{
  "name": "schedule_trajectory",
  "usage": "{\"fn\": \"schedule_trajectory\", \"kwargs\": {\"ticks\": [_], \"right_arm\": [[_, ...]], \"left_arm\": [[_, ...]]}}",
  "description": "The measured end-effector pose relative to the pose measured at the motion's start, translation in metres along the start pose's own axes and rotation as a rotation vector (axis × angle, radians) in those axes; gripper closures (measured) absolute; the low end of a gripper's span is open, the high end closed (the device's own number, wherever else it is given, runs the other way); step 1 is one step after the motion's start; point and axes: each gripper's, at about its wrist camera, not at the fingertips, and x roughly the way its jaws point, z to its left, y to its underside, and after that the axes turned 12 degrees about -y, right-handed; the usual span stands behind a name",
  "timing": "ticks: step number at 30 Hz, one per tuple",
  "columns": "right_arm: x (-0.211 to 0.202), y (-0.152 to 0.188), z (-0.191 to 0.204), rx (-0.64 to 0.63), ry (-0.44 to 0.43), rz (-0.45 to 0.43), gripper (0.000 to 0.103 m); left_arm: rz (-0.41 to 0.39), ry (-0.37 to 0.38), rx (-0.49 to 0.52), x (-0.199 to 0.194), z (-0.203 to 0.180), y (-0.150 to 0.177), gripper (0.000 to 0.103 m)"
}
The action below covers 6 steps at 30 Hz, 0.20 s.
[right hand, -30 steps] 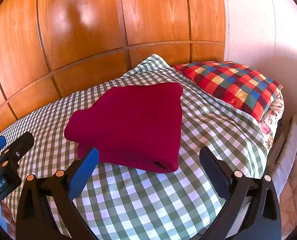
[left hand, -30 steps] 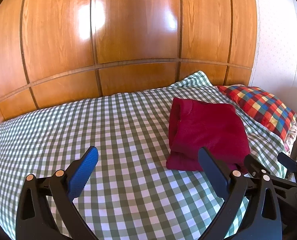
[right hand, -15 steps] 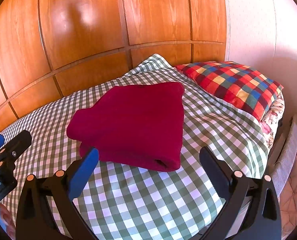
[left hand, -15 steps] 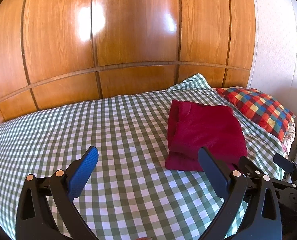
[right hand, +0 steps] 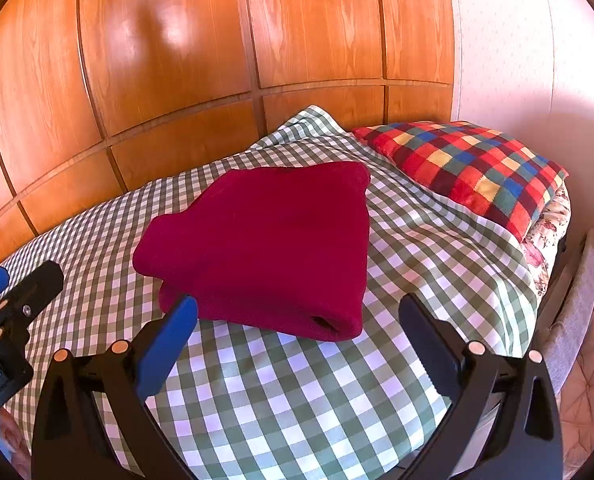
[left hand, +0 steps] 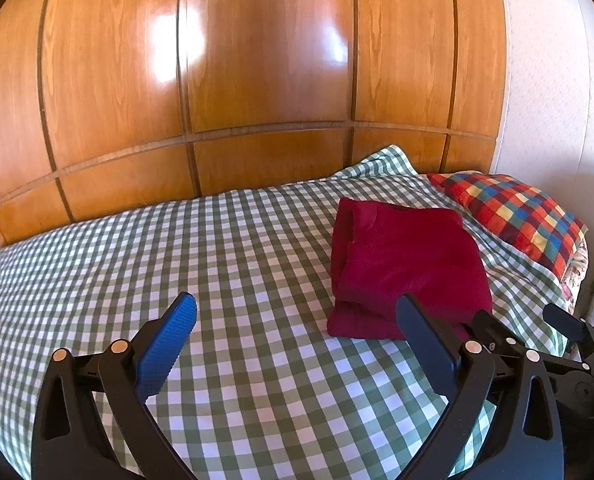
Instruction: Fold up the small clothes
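Crimson folded garment [right hand: 265,248] lies just ahead of my right hand-held gripper [right hand: 297,312], on the green-checked bed [right hand: 289,392] below wooden panelling [right hand: 169,60]. My left hand-held gripper [left hand: 297,312] hovers level beside it. Both gape wide, holding nothing, touching nothing.

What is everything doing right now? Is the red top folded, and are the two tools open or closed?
Red top: folded, lying flat on the bed, nothing touching it.
Left tool: open, empty, above the sheet beside the top.
Right tool: open, empty, just in front of the top.
Sheet: spread over the bed, fairly smooth.
Pillow: lying at the bed's end, apart from the top.
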Motion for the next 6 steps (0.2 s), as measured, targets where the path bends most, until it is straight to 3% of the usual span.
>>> {"fn": "schedule_trajectory", "kwargs": {"ticks": [6], "right_arm": [[0.004, -0.003, -0.019, 0.038, 0.028, 0.002, 0.002]], "left_arm": [[0.036, -0.009, -0.022, 0.009, 0.003, 0.002, 0.004]]}}
